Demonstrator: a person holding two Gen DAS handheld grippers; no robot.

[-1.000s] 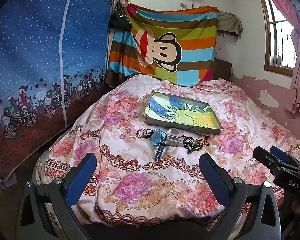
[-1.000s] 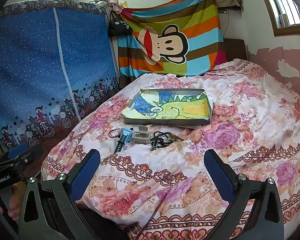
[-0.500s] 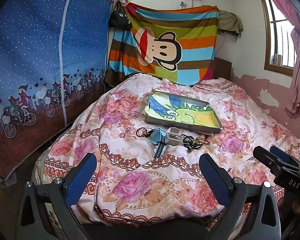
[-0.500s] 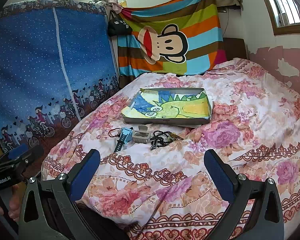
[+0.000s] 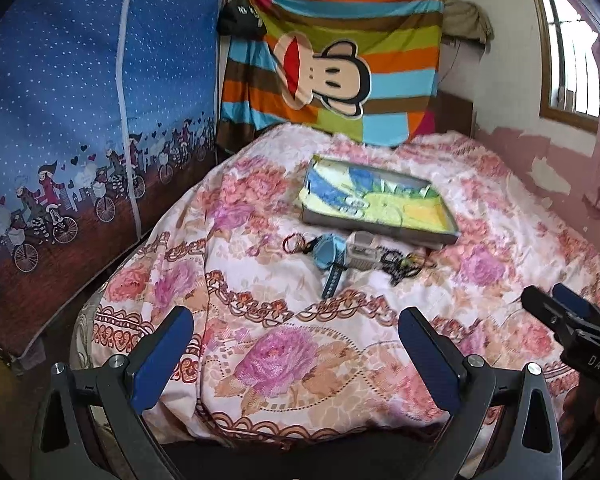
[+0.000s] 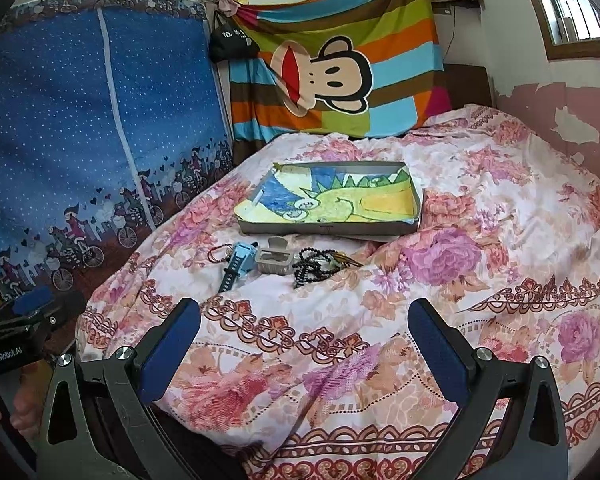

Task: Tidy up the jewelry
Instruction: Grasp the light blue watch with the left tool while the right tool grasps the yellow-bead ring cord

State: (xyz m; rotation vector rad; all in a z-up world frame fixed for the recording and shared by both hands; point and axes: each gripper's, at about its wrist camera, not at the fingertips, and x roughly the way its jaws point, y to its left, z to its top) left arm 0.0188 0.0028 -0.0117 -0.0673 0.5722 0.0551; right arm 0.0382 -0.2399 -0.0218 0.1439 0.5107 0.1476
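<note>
Both grippers are wide apart and hold nothing — the left gripper (image 5: 296, 344) and right gripper (image 6: 304, 338). The jewelry pile (image 6: 284, 260) lies straight ahead on the bed (image 6: 500, 280), just before the tray (image 6: 328, 228), stretched left to right.

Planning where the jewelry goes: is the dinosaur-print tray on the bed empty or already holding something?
Empty. The tray shows only its printed bottom; the blue watch and black bead string lie on the bedspread in front of it.

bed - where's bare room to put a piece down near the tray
Free quilt lies right of the tray, toward the peeling wall, and in front of the clutter, between it and both open grippers. Crowded: the strip along the tray's near edge, with blue watch, grey clip and black beads.
</note>
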